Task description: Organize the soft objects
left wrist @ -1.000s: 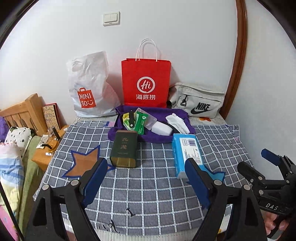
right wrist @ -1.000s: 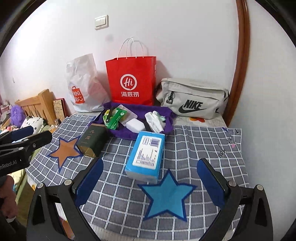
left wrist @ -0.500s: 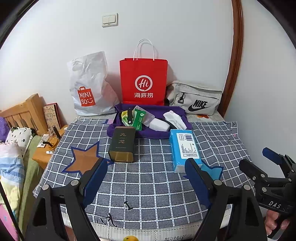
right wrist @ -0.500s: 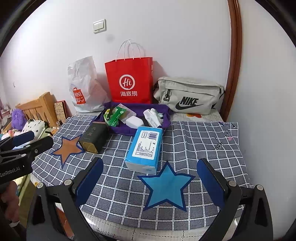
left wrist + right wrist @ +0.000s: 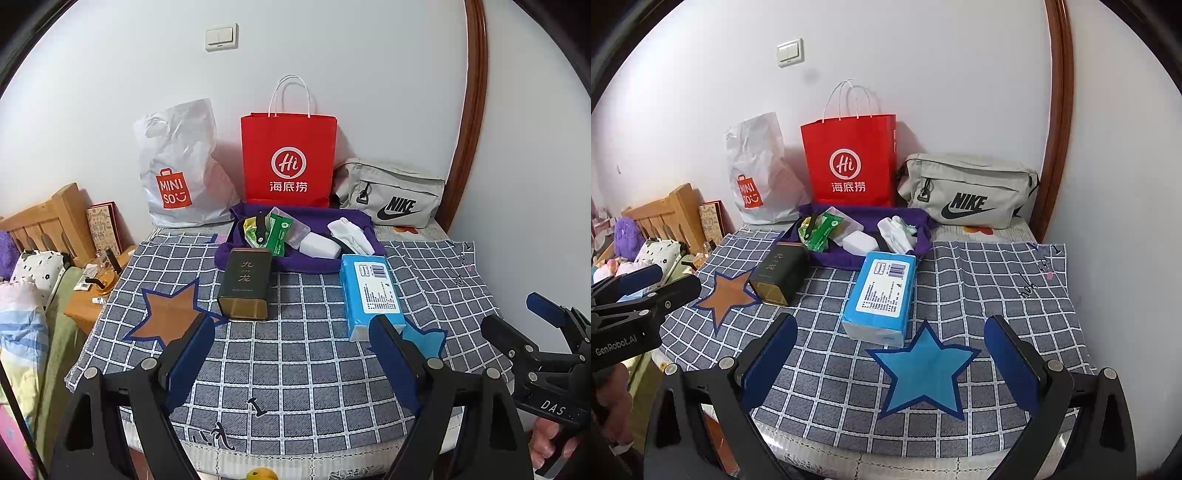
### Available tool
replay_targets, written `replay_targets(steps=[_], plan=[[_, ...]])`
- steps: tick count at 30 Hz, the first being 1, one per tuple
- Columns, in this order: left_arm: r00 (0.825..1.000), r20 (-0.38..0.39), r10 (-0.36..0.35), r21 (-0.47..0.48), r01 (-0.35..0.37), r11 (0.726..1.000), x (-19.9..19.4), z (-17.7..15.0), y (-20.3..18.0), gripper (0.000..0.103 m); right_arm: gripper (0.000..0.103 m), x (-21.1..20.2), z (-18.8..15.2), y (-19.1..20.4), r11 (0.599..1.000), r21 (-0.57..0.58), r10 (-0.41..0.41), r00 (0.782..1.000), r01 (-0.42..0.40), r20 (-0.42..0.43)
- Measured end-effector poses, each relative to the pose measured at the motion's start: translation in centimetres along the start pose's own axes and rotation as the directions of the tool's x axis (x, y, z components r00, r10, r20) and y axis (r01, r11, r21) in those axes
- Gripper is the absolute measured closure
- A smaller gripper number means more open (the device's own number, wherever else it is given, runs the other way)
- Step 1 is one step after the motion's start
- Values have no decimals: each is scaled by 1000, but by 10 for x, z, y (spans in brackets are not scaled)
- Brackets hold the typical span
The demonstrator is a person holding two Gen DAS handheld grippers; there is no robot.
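Note:
A blue tissue pack (image 5: 371, 291) (image 5: 881, 297) lies on the checked cloth just behind a blue star patch (image 5: 923, 369). A dark tea tin (image 5: 244, 283) (image 5: 780, 271) lies beside a brown star patch (image 5: 168, 317) (image 5: 726, 293). A purple cloth tray (image 5: 251, 258) (image 5: 831, 258) behind them holds a green packet (image 5: 279, 236), a white block (image 5: 319, 245) and white cloth (image 5: 349, 232). My left gripper (image 5: 291, 354) is open and empty, short of the tin. My right gripper (image 5: 890, 356) is open and empty, above the blue star.
A white Miniso bag (image 5: 177, 166), a red paper bag (image 5: 289, 158) and a grey Nike pouch (image 5: 391, 195) stand against the back wall. A wooden headboard (image 5: 44, 221) and bedding lie to the left. The table's front edge is close below both grippers.
Both grippers have drawn back from the table, so more of the cloth and its front edge shows. Nothing on the table has moved.

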State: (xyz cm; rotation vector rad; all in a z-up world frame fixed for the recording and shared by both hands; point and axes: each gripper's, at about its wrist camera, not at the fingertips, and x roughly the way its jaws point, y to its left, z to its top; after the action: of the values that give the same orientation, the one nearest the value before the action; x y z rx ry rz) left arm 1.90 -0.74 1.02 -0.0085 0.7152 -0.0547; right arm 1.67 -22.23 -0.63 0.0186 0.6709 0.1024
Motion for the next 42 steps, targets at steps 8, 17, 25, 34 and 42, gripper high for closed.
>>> replay_targets(steps=[8, 17, 25, 34, 42], plan=[[1000, -1, -2, 0, 2, 1000, 0, 0, 1, 18, 3, -1, 1, 4, 1000, -10, 2, 1000, -2, 3], [1000, 0, -2, 2, 2, 1000, 0, 0, 2, 18, 3, -2, 0, 6, 1000, -13, 3, 1000, -3, 7], [1000, -1, -1, 1, 1, 1000, 0, 0, 2, 18, 3, -3, 0, 7, 1000, -13, 3, 1000, -3, 7], [1000, -2, -1, 0, 1, 1000, 0, 0, 2, 18, 3, -3, 0, 7, 1000, -14, 3, 1000, -3, 7], [1000, 2, -2, 1, 2, 1000, -2, -2, 1, 18, 3, -3, 0, 7, 1000, -13, 4, 1000, -4, 9]])
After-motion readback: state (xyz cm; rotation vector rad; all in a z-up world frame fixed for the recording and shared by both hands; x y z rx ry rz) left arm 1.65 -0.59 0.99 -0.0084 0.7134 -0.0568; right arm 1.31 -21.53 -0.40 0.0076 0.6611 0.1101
